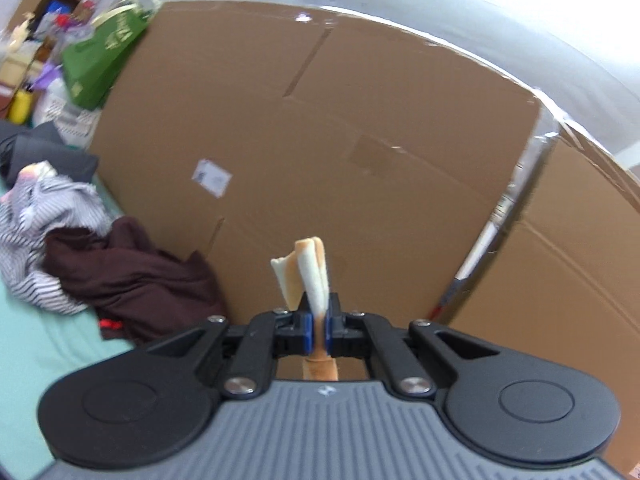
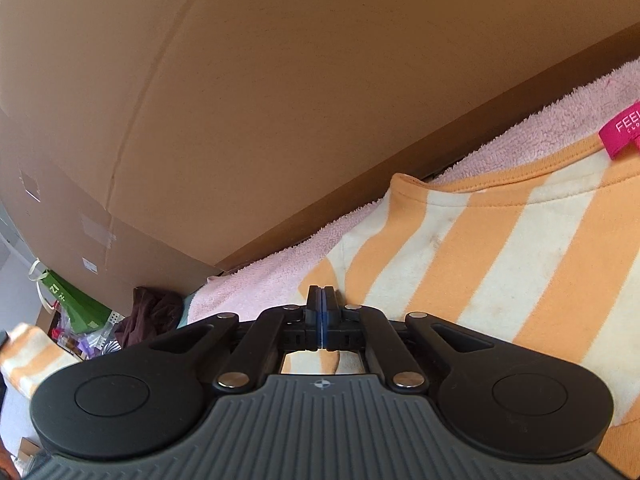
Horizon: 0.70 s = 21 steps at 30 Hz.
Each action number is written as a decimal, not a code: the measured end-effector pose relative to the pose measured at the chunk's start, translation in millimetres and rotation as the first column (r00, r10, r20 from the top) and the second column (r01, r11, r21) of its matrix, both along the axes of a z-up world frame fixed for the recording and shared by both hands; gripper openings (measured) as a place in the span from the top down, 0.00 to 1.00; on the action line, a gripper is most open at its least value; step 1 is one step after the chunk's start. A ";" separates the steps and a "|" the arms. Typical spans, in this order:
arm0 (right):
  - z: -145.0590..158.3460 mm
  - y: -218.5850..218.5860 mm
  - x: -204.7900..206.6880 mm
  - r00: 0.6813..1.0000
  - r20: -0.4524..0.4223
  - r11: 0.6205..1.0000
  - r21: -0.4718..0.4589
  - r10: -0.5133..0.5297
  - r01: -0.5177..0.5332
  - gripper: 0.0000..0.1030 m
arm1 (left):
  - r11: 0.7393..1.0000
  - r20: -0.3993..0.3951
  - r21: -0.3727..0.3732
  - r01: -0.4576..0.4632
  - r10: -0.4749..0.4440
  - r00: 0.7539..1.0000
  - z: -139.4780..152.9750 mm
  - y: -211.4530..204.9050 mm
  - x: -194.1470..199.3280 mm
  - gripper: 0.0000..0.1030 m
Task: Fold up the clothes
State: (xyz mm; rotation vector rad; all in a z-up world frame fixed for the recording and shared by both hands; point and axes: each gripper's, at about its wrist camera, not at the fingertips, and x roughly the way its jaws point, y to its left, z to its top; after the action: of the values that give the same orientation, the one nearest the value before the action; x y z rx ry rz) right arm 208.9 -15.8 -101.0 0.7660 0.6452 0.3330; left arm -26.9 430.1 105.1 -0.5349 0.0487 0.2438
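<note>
1. The pile of clothes (image 1: 80, 248) sits on the green bed (image 1: 36, 344), beside the big box (image 1: 320, 152).
2. The left tool (image 1: 319, 328) is pinching a bunched bit of the striped shirt (image 1: 308, 276) and holds it up.
3. The right tool (image 2: 322, 320) is pressed together at the edge of the striped shirt (image 2: 480, 264), which lies on a pink towel (image 2: 256, 280); whether it has cloth, I cannot tell.
4. If either pinch is thin, the shirt could slip and the fold go crooked.

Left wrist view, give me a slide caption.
Left gripper pinching orange-striped fabric before a cardboard box, unfolded clothes alongside.
</note>
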 end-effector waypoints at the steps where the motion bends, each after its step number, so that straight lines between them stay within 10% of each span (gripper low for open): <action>1: -0.6 -1.4 -0.3 1.000 0.001 1.000 0.002 0.000 0.000 1.00 | 1.000 0.002 0.015 0.018 -0.018 1.000 6.6 -6.7 3.4 1.00; 16: 8.9 -18.4 -8.8 0.999 0.026 0.999 0.019 0.030 -0.031 0.93 | 0.983 0.021 0.086 0.160 -0.162 0.986 59.8 -93.0 33.4 1.00; 21: 41.6 -14.6 -24.2 0.955 0.200 0.964 0.105 0.219 -0.243 0.93 | 0.977 0.020 0.105 0.186 -0.190 0.982 66.8 -116.6 37.9 1.00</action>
State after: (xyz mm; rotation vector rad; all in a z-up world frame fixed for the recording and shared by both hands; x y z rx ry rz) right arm 184.7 -30.4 -59.3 0.7720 0.5398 0.6600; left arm 11.0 313.5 171.8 -0.4281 0.0566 0.0528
